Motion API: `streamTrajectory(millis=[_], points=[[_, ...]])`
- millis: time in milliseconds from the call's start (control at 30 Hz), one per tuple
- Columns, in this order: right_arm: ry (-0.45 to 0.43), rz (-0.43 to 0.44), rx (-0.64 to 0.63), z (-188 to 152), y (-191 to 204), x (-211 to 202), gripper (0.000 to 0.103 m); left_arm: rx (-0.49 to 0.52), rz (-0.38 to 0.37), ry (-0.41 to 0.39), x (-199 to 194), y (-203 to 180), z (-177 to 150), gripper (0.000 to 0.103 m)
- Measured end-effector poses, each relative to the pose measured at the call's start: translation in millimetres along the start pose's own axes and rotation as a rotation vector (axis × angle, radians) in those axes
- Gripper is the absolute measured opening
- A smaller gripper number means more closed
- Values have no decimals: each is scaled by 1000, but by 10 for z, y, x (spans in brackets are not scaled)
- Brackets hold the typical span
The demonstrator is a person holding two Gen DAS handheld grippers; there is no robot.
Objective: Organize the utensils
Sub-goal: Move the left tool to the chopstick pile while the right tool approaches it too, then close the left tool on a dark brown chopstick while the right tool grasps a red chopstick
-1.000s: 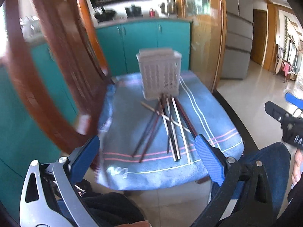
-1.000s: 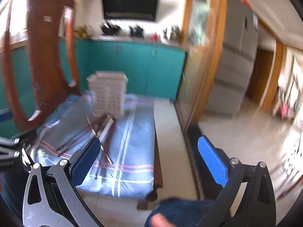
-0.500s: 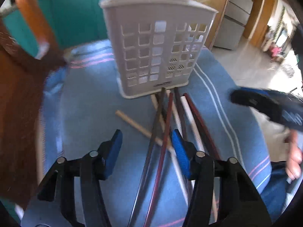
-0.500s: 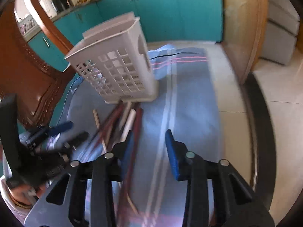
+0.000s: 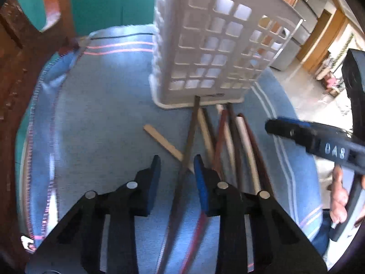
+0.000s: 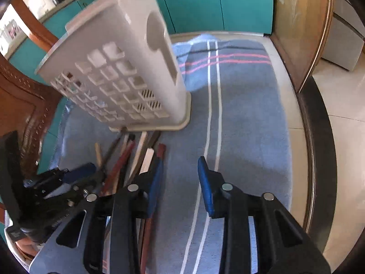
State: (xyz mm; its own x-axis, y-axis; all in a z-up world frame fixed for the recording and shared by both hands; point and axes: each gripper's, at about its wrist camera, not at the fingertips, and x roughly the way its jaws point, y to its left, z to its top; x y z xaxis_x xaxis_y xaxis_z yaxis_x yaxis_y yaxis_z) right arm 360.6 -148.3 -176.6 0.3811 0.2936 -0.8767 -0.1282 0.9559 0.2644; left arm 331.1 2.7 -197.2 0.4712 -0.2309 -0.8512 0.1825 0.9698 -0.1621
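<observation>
Several chopsticks [image 5: 228, 137], dark, red-brown and pale, lie fanned on a blue striped cloth [image 5: 102, 114] in front of a white slotted utensil basket [image 5: 212, 52]. My left gripper [image 5: 176, 166] is open low over the cloth, and a dark chopstick [image 5: 189, 141] runs between its jaws, not gripped. My right gripper [image 6: 180, 173] is open above the cloth, with the chopsticks [image 6: 134, 157] at its left finger [image 6: 155, 182] and the basket [image 6: 127, 75] ahead. The right gripper's finger shows at the right of the left wrist view [image 5: 308, 137].
A carved wooden chair back [image 5: 20, 57] stands at the left. Teal cabinets [image 6: 205, 2] are behind the basket. The cloth's right edge [image 6: 287, 118] drops to a tiled floor [image 6: 337, 137]. A person's hand [image 5: 340, 196] is at the right.
Both grippers have moved forward and down toward the chopsticks and basket. The left gripper's jaws now straddle a dark chopstick.
</observation>
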Motion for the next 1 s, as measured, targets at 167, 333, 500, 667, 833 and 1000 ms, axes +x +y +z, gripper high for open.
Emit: streamTrajectory(millis=[167,333,500,667,833,1000], points=[[67,-9,-107,-143,269,176,34,-10,-4,9,-78,45,-15,31],[57,11,-96,-156,249,139,13,-13,-9,22,-81,58,-96,31],[21,0,-39,-109,26,15,13,-35,-16,16,-124,139,-121,31],[-26,83,63,-6,-306,-211,14,-36,-14,17,-144,153,-111,31],[-42,28,96,32,-486,-272,17,-37,1,21,-114,131,-90,33],[-12,-24,47,-84,-292,-32,18,-31,18,22,-102,116,-89,33]])
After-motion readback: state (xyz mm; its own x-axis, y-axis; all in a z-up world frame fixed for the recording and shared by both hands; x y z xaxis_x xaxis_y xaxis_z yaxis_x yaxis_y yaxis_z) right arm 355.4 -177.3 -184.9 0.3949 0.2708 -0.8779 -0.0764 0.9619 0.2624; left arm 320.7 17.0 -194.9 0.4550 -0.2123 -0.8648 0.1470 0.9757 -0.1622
